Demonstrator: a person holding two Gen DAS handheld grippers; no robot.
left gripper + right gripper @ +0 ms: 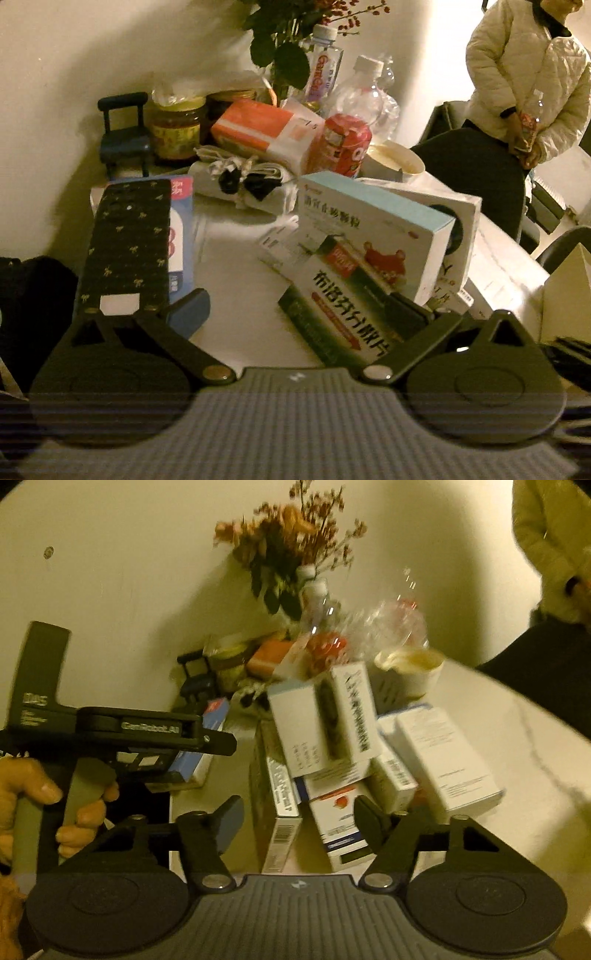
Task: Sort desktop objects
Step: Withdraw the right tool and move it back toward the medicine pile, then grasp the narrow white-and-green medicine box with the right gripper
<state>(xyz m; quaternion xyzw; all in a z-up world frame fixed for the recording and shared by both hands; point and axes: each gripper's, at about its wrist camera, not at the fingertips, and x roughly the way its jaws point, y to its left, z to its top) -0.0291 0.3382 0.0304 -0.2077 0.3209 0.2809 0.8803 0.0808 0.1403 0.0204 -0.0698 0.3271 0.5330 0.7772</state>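
- The surface [236, 332] is a pale tabletop pushed against a cream wall [74, 74]. Its back is crowded; a bare strip runs down the middle towards you, between the two piles of boxes.
- To the right, in the right wrist view, the surface [517, 738] curves away to a rounded edge with open tabletop before it.
- A person in a pale quilted jacket [528, 74] stands beyond the far right corner, behind a dark chair [476, 173].
- Along the wall stand a flower bunch [284, 40], clear bottles [364, 92], a red can [343, 144], a jar [177, 125] and a small dark toy chair [123, 133].
- The medicine boxes, the things to sort, lie heaped at centre right: a white and blue box [373, 229] leans over a green and white box [340, 314].
- Your left hand-held gripper [299, 306] tilts downward with its jaws spread wide. The green and white box lies between them near the right finger; whether it touches, you cannot tell.
- A black patterned box [125, 251] rests on a blue and white box [183, 229] above the left finger.
- Your right hand-held gripper [299, 823] points down at the box pile [332, 760], jaws half spread, with box ends between the pads. The blur hides any contact.
- Your left hand [44, 805] wraps the other gripper's handle at the left edge.
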